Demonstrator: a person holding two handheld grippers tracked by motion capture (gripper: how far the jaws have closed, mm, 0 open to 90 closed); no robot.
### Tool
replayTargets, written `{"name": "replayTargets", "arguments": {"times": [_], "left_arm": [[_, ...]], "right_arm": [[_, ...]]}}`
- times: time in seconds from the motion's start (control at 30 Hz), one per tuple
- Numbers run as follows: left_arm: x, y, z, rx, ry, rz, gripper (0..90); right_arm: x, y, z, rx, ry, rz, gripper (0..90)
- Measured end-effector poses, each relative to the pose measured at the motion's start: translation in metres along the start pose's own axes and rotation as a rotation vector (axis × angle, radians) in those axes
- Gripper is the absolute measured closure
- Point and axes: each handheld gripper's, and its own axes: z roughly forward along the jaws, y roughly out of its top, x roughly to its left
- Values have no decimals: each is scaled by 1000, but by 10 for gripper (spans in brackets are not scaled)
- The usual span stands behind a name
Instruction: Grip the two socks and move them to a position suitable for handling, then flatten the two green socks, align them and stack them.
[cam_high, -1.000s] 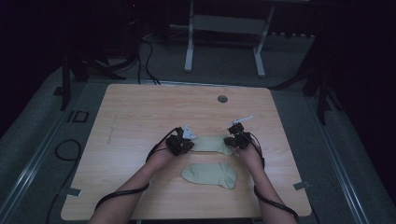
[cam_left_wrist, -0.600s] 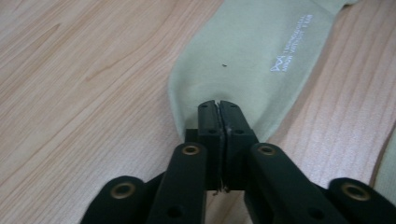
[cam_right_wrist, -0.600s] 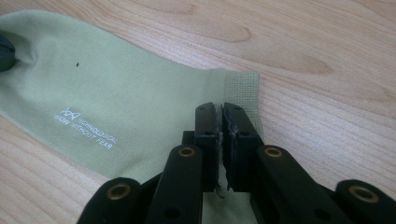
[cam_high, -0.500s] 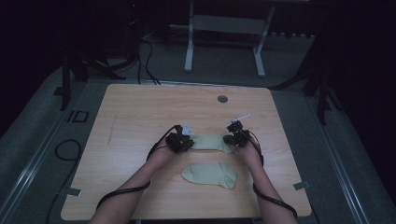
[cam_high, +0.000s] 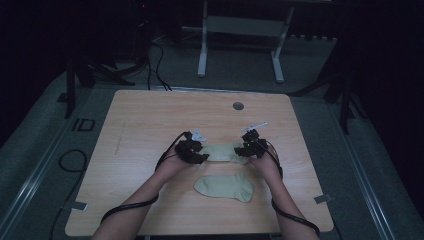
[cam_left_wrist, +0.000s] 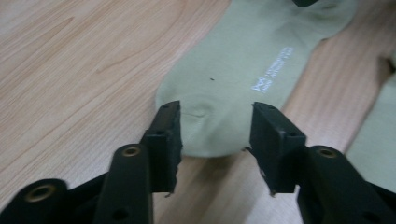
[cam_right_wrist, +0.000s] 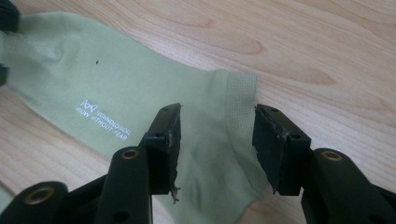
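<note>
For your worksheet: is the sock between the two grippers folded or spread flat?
Spread flat: the sock lies full length on the table, toe and cuff ends both showing.

Both grippers release the pale green sock (cam_high: 222, 152) lying flat on the wooden table (cam_high: 150, 120). The left gripper (cam_left_wrist: 215, 133) has just been opening; its jaws now stand apart on either side of the sock's toe end, no longer pinching the fabric. The right gripper (cam_right_wrist: 215, 140) has just been opening too; its jaws now stand apart over the ribbed cuff end of the same sock, the cloth lying loose between them.
</note>
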Motion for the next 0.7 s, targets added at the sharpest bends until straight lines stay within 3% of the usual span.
{"name": "replayTargets", "arguments": {"times": [0.17, 0.33, 0.7], "left_arm": [[-3, -2, -10, 1, 1, -12, 483], [-9, -2, -26, 13, 0, -12, 424], [-26, -16, -57, 3, -8, -27, 427]], "right_arm": [[3, 0, -10, -3, 22, 15, 479], [10, -3, -23, -42, 52, 5, 423], [13, -30, -53, -86, 62, 10, 363]]}}
